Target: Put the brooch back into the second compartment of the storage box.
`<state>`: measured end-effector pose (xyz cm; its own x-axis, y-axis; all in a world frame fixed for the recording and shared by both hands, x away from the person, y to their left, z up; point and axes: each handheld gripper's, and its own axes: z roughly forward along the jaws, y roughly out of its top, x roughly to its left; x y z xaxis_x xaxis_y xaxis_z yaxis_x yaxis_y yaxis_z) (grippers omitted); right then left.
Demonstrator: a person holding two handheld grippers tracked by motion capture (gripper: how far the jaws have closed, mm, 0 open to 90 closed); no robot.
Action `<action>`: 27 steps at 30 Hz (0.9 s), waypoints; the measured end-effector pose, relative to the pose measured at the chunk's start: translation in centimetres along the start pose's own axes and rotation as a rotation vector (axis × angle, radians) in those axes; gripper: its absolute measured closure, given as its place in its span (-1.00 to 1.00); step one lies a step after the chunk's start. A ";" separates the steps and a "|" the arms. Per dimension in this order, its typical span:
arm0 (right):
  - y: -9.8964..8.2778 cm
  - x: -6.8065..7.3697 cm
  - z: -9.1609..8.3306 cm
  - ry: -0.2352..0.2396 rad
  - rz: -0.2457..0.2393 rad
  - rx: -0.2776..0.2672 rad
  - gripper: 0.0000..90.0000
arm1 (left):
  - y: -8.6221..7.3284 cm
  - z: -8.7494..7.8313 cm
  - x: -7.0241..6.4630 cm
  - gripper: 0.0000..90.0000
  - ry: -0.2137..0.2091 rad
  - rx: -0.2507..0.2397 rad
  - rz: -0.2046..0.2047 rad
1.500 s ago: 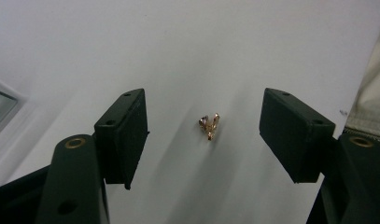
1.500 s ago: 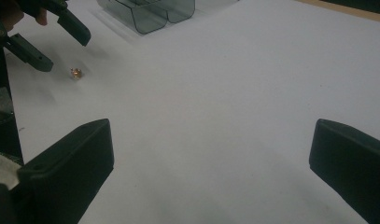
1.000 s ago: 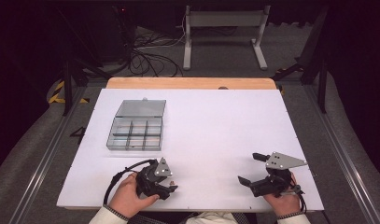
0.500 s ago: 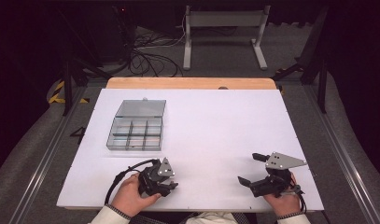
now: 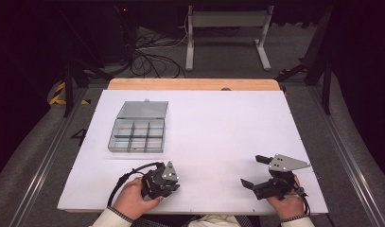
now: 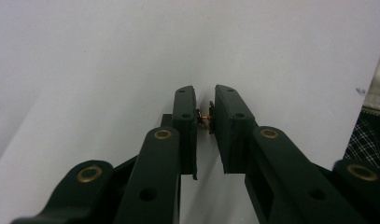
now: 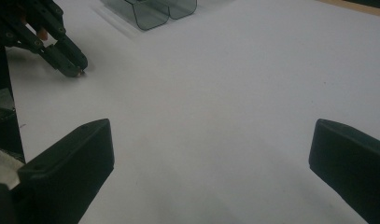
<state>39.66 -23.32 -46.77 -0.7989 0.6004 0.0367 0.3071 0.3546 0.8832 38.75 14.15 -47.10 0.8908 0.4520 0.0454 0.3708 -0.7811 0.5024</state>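
Left gripper (image 6: pixel 205 103) pinching tiny copper-coloured metal part (image 6: pixel 206 119); right gripper (image 7: pixel 211 163) spread wide, empty.
Risk: part slipping from the pads before reaching clear plastic compartment box (image 5: pixel 138 134) beyond.

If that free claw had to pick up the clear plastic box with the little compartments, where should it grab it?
Probably the box's near front wall, coming from the person's side with the right claw, one jaw outside and one inside a compartment. The tray is open on top with thin upright walls, and the lid stands raised along the far edge, blocking that side.

Overhead camera faces forward-down; both tong cameras skim the shared white table (image 5: pixel 218 137).
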 end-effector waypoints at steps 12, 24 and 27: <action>0.0 0.0 0.0 0.000 0.000 0.001 -0.99 | 0.2 -0.8 -0.2 0.76 0.000 -0.030 0.006; 0.0 0.0 0.0 -0.001 0.000 0.004 -0.99 | 0.2 -2.0 -0.5 0.76 0.013 -0.083 0.017; 0.0 0.0 0.0 -0.001 0.000 0.003 -0.99 | 0.2 -2.2 -0.6 0.76 0.015 -0.086 0.018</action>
<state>39.65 -23.29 -46.80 -0.7984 0.6010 0.0367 0.3088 0.3563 0.8819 37.77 14.64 -45.14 0.8929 0.4452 0.0673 0.3305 -0.7496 0.5735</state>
